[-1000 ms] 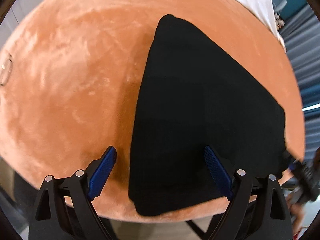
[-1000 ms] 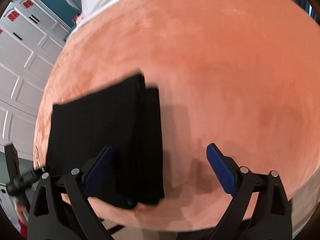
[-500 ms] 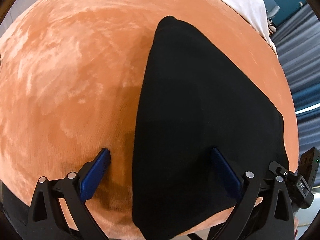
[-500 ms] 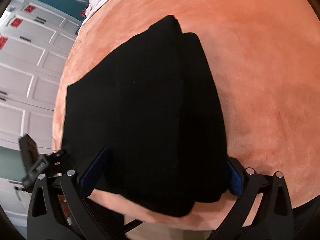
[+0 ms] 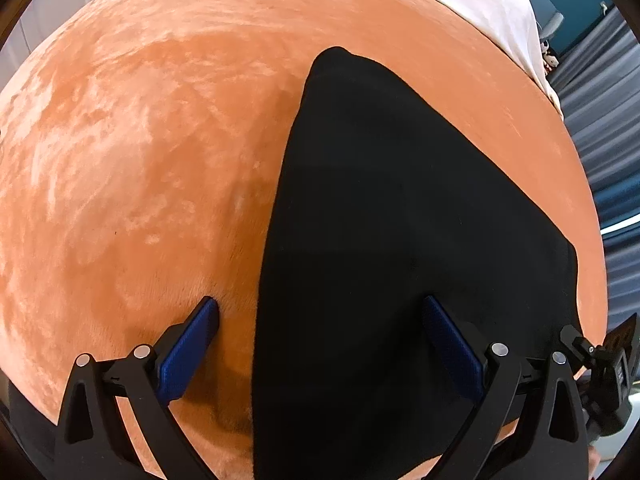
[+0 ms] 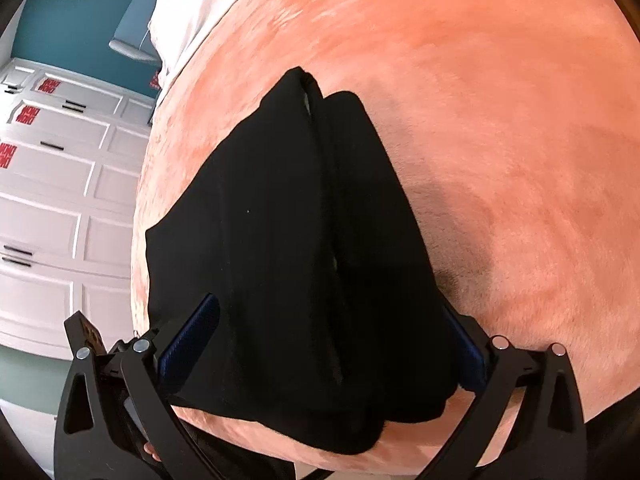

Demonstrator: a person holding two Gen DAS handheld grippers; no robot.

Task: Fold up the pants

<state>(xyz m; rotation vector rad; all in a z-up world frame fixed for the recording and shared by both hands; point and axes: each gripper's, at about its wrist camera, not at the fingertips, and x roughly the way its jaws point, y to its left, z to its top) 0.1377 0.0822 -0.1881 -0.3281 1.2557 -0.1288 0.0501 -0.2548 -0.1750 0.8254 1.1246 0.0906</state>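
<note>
both views have closed in on the folded black fabric pants, lying near the front edge of the orange plush bed cover. risk: uneven bite drags layers apart. left hand-held gripper and right hand-held gripper just opened wide, straddling edges, gripping nothing.

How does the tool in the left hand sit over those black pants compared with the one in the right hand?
The left gripper straddles one side edge of the black pants: one blue pad over the orange blanket, the other over cloth. The right gripper has the folded stack between both pads. Both have jaws wide open, gripping nothing, near the pants' closest end.
</note>
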